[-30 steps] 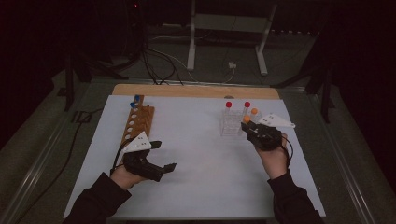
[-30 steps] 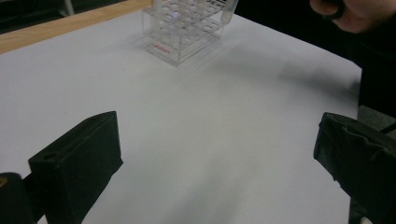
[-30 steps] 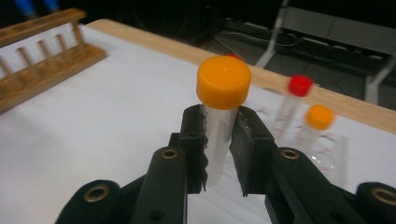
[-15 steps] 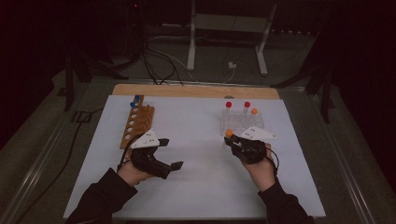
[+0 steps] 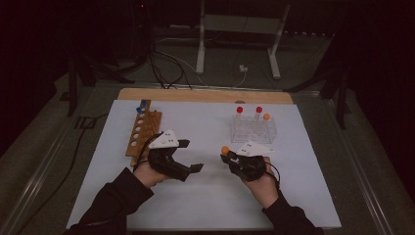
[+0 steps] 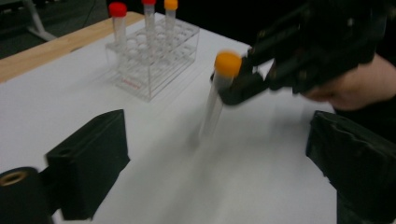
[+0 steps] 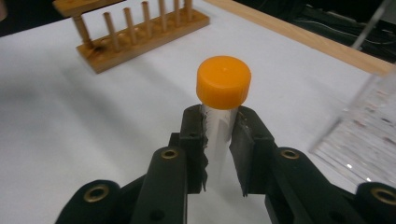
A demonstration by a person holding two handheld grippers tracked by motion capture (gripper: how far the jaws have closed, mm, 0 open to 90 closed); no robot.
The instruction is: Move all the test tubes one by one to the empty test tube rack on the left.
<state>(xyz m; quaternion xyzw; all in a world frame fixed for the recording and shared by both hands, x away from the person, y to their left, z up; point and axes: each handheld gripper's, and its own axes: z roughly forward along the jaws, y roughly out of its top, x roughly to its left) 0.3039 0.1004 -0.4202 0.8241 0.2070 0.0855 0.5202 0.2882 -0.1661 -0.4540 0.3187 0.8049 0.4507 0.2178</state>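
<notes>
- The mat (image 5: 210,196) lies on the table (image 5: 205,95), whose bare strip runs along the mat's 12 o'clock edge.
- The peg rack (image 5: 142,131) stands at 10 o'clock on the mat; the clear rack (image 5: 253,129) stands at 1 o'clock, with 3 tubes upright in it.
- The left gripper (image 5: 188,156) is at 4 o'clock of the peg rack, just beside it.
- The right gripper (image 5: 228,156) is at 7 o'clock of the clear rack and holds a tube (image 5: 225,151) upright above the mat, at 3 o'clock of the left gripper.

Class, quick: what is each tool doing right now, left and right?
Left tool: open, nothing between its jaws, which have just been closing a little.
Right tool: shut on the orange-capped tube, held just below its cap.
</notes>
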